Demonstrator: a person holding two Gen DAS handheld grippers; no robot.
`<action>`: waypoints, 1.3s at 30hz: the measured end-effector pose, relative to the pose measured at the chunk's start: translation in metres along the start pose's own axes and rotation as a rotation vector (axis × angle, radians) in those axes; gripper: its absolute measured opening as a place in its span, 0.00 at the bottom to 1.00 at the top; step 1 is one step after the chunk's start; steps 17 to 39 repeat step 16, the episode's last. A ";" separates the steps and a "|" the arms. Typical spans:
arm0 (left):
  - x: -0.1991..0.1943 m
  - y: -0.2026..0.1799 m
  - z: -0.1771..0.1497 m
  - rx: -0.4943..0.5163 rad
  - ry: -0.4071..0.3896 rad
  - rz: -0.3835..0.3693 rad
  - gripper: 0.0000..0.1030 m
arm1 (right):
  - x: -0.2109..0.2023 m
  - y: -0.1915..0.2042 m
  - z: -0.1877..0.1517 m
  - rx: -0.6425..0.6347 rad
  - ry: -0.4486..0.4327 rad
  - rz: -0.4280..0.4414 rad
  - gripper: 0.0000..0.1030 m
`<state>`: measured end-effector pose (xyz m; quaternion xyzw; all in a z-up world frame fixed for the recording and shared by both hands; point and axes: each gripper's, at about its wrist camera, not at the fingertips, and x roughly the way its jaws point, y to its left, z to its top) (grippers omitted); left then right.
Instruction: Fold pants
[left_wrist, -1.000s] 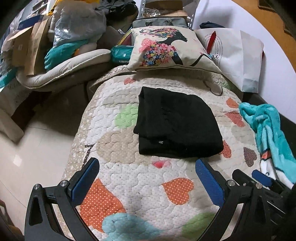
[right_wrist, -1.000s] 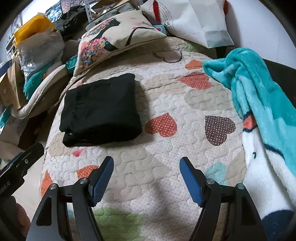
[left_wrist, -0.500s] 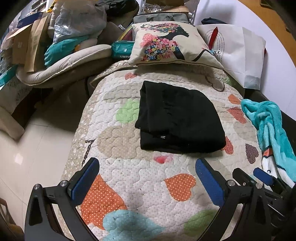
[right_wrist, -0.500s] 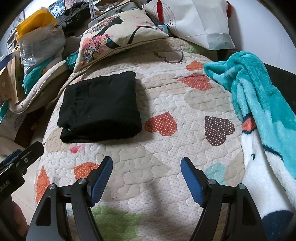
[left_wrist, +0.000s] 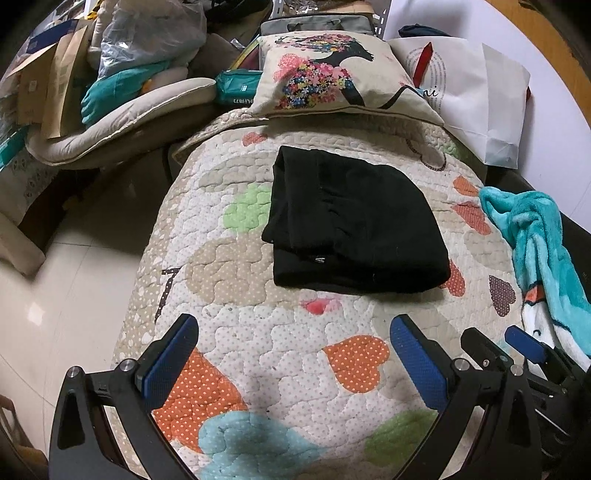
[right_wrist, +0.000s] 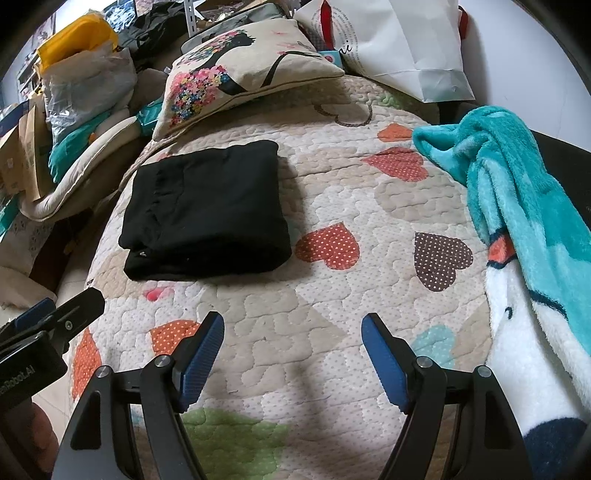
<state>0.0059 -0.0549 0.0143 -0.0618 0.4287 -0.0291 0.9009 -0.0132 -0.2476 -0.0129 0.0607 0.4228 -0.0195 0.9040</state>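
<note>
The black pants (left_wrist: 354, 225) lie folded into a flat rectangle on the heart-patterned quilt (left_wrist: 258, 332); they also show in the right wrist view (right_wrist: 207, 214). My left gripper (left_wrist: 291, 343) is open and empty, held back from the pants above the quilt's near part. My right gripper (right_wrist: 291, 339) is open and empty too, to the right of the pants and nearer to me. The right gripper's tip (left_wrist: 517, 343) shows at the lower right of the left wrist view, and the left gripper's tip (right_wrist: 59, 314) shows at the left of the right wrist view.
A flowered pillow (left_wrist: 332, 77) and a white paper bag (left_wrist: 476, 96) sit at the quilt's far end. A teal and white fleece blanket (right_wrist: 524, 229) lies along the right side. A cluttered beige cushion (left_wrist: 122, 118) and tiled floor (left_wrist: 62, 302) are to the left.
Both grippers have drawn back slightly from the folded pants and stayed open. The pants have not moved.
</note>
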 end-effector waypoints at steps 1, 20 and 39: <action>0.000 0.000 0.000 0.001 0.001 0.000 1.00 | 0.000 0.001 0.000 -0.002 0.000 0.000 0.79; 0.004 -0.002 -0.002 0.006 0.017 -0.004 1.00 | 0.004 0.005 -0.004 -0.008 0.013 0.000 0.79; 0.004 -0.002 -0.002 0.006 0.017 -0.004 1.00 | 0.004 0.005 -0.004 -0.008 0.013 0.000 0.79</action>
